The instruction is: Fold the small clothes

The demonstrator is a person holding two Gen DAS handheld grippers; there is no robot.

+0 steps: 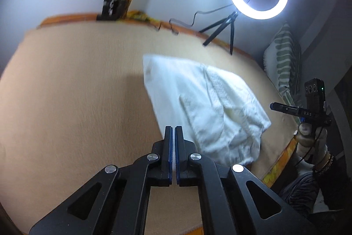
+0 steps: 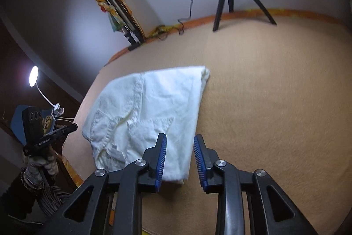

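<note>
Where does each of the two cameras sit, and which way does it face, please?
Left wrist: on the left gripper, jaws shut and empty, looking down at the beige blanket and white garment; the right gripper and hand show at right.
Right wrist: on the right gripper, jaws open and empty, over the garment; the left gripper shows at left.
Shared: garment, blanket, tripod.
</note>
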